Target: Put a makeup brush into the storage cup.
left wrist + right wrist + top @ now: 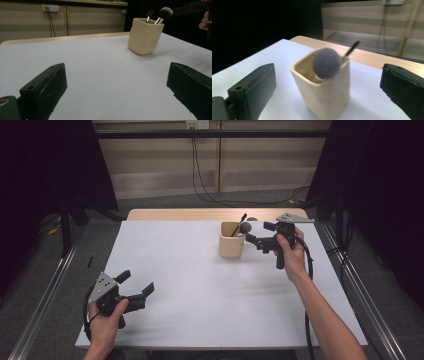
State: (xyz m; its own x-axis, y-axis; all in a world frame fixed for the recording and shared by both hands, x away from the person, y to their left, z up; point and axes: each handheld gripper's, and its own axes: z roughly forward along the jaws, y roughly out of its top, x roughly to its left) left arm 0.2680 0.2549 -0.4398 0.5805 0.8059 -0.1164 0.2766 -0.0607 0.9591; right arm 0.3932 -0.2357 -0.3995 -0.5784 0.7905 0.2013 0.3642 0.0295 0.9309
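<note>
Black left tongs (136, 284) rest at the near left corner of the white table (190, 290), their jaws spread wide with nothing between them and aimed toward the far right. Further right, past the middle and toward the far edge, stands a cream cup (231, 240) holding 2 brushes: a fluffy grey-headed brush (245, 227) leaning on its right rim and a thin dark-tipped brush (239, 223) behind it. Right tongs (256, 234) hover just right of the cup, jaws wide apart and empty, pointing left at the fluffy brush head.
</note>
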